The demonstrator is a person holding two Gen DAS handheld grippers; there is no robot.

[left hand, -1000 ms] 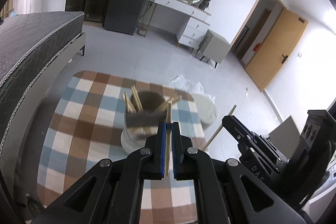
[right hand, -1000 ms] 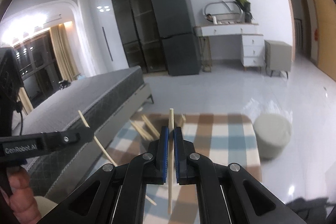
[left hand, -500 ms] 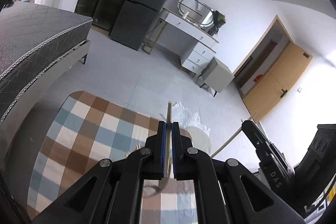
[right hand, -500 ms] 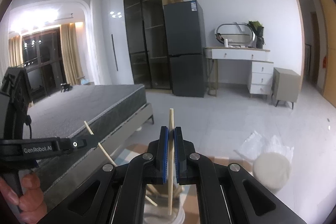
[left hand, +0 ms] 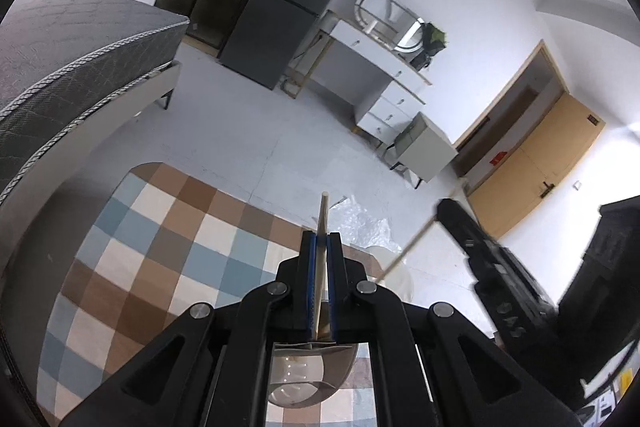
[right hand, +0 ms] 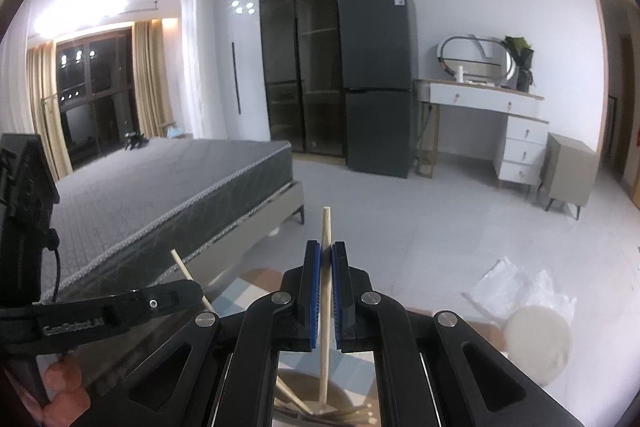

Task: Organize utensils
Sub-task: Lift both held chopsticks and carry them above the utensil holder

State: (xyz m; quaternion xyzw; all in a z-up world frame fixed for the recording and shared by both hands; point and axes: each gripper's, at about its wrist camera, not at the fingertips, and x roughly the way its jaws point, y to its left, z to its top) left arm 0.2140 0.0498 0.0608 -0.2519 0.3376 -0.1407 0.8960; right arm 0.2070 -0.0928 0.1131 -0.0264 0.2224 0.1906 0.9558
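My left gripper (left hand: 321, 239) is shut on a pale wooden chopstick (left hand: 323, 213) that points forward and up. Just below its fingers sits a round holder (left hand: 312, 377) on a checkered cloth (left hand: 168, 259). My right gripper (right hand: 326, 249) is shut on a second chopstick (right hand: 326, 227), whose lower end reaches down into the holder (right hand: 320, 401), where other chopsticks lie. In the left wrist view the right gripper (left hand: 480, 251) with its chopstick (left hand: 414, 247) shows at the right. In the right wrist view the left gripper (right hand: 164, 301) shows at the left.
A grey bed (right hand: 160, 195) runs along the left. A round white stool (right hand: 538, 345) and crumpled clear plastic (right hand: 516, 287) lie on the floor to the right. A fridge (right hand: 378, 79), a white dresser (right hand: 500, 115) and a wooden door (left hand: 536, 171) stand farther off. A person's fingers (right hand: 60, 385) hold the left gripper.
Both grippers have moved forward over the holder, each still shut on its chopstick. The holder has slid from the middle of each view to under the fingers.
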